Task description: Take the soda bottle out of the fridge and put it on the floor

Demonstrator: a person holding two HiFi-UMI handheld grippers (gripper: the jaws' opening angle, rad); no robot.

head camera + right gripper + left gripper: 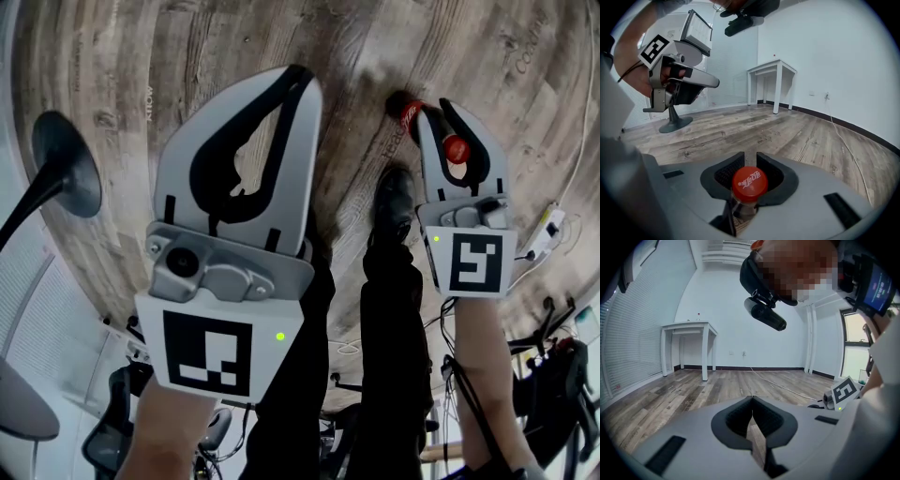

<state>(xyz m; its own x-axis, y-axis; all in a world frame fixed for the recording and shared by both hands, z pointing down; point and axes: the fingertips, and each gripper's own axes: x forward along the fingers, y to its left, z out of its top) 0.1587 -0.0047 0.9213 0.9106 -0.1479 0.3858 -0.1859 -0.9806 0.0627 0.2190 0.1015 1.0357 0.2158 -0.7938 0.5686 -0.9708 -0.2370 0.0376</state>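
The left claw (pixel 752 401) is closed tip to tip, with nothing in it. The right claw (pixel 749 157) is clamped on the neck of the dark plastic soda bottle with a red cap (pixel 749 183). The bottle hangs down towards the grey-brown wooden plank floor (pixel 797 133). Whether its base touches the floor is unclear.

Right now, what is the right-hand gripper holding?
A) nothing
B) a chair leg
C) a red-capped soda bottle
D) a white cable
C: in the right gripper view, the right gripper has its jaws closed on the neck of the soda bottle, just under the cap.
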